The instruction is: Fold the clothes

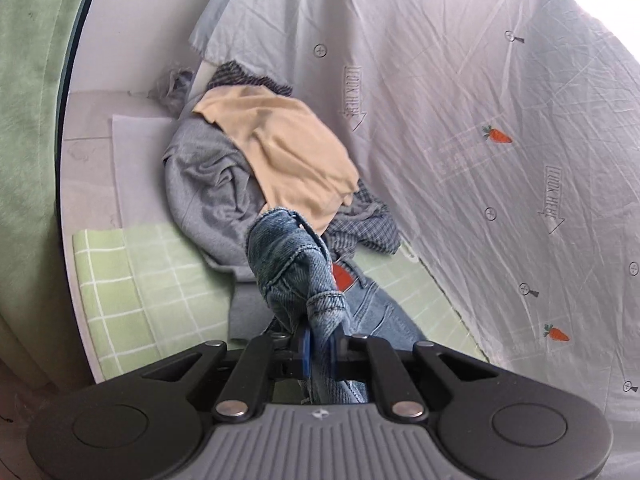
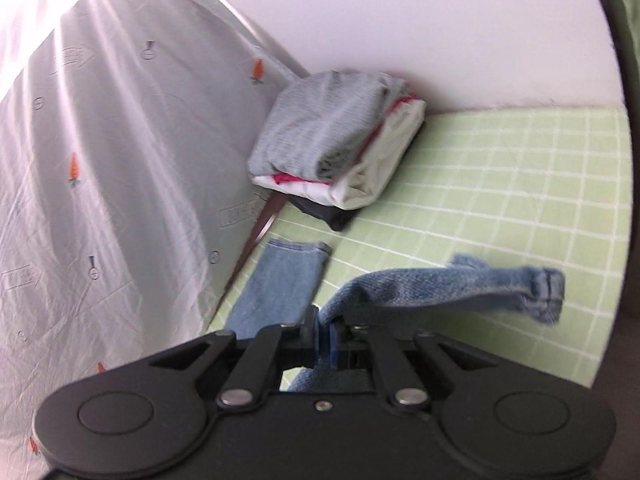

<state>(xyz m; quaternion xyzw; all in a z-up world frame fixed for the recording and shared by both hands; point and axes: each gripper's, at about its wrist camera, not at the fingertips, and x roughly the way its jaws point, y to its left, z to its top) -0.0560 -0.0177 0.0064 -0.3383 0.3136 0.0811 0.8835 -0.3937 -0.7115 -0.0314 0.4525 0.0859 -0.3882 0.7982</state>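
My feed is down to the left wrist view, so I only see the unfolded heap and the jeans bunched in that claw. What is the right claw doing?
Observer: The right claw is shut on the jeans too, pinching a leg whose hem hangs free to its right.
Operator: Where is the other leg?
Observer: It lies flat on the green checked sheet, hem pointing away, beside the carrot-print cloth.
Operator: Anything folded yet?
Observer: Yes, a folded stack sits in the corner against the wall: grey on top, white and red beneath, something dark at the bottom.
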